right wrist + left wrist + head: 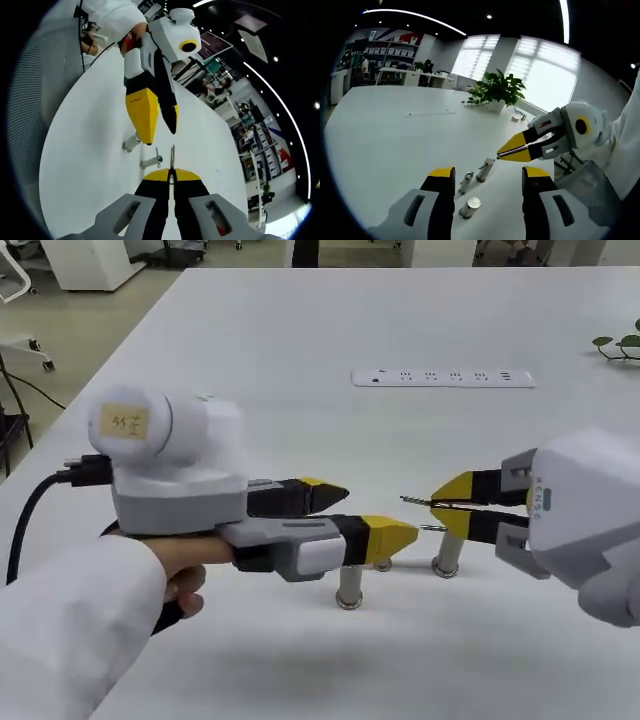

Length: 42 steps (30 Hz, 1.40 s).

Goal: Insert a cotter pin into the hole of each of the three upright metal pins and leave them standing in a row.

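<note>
Head view, R gripper (440, 507) pinching cotter pin (416, 502), L gripper (380, 512) spread

The left gripper (380, 512) is held roughly level in a hand (185, 570) that comes out of a white sleeve (70, 625). It points to the person's right with its yellow-tipped jaws spread apart. The right gripper (437, 507) faces it from the other side, and the two sets of tips are near each other but not touching. Its jaws are pinched together on a thin cotter pin (172, 156), which juts forward from between them.
</note>
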### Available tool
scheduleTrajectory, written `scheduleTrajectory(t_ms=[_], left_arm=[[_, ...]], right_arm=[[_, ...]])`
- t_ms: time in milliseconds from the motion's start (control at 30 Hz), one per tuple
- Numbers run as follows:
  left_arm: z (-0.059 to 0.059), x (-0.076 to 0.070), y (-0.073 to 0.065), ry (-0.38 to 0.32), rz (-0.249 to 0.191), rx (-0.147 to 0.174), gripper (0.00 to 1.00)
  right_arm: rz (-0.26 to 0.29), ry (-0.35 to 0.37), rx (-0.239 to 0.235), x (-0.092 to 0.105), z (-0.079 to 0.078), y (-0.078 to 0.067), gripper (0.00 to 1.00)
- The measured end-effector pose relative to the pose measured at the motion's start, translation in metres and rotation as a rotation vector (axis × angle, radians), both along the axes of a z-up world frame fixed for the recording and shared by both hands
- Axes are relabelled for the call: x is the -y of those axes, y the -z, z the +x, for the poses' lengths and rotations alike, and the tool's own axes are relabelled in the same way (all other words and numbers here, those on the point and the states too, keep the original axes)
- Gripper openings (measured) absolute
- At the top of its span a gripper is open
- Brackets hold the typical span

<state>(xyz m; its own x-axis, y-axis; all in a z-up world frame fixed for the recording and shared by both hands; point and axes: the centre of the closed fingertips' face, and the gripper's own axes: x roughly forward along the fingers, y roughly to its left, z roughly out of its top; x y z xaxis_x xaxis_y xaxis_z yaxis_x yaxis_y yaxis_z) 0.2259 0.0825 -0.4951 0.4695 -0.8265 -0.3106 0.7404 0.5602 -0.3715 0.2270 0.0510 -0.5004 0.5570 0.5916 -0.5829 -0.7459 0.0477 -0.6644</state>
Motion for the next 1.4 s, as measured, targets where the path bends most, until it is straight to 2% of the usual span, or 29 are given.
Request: scheduleTrajectory(t_ms=[100,367,533,700,900,1033,1400], left_arm=[[0.001,0.006,0.001,0.014,0.007,-0.005,0.45],[0.003,0.020,-0.004,0.032,-0.032,-0.042,0.28],[0.001,0.025,-0.002,0.055,-0.026,-0.056,0.16],[0.000,0.026,0.000,0.065,-0.017,-0.060,0.14],[-0.001,0.029,-0.001,0.071,-0.029,-0.072,0.04],[-0.002,0.030,0.001,0.080,-0.023,-0.085,0.02],[-0.002,0.030,0.003,0.082,-0.011,-0.087,0.00]], right_arm=[[0.001,0.003,0.001,0.001,0.000,0.000,0.00],[0.005,0.004,0.001,0.001,-0.001,0.000,0.00],[-0.003,0.001,0.003,0.000,-0.002,0.001,0.00],[-0.005,-0.004,0.004,-0.001,-0.003,0.002,0.00],[-0.009,-0.008,0.005,-0.002,-0.004,0.003,0.00],[-0.012,-0.016,0.005,-0.003,-0.006,0.003,0.00],[0.002,-0.017,-0.004,-0.005,-0.007,0.003,0.00]])
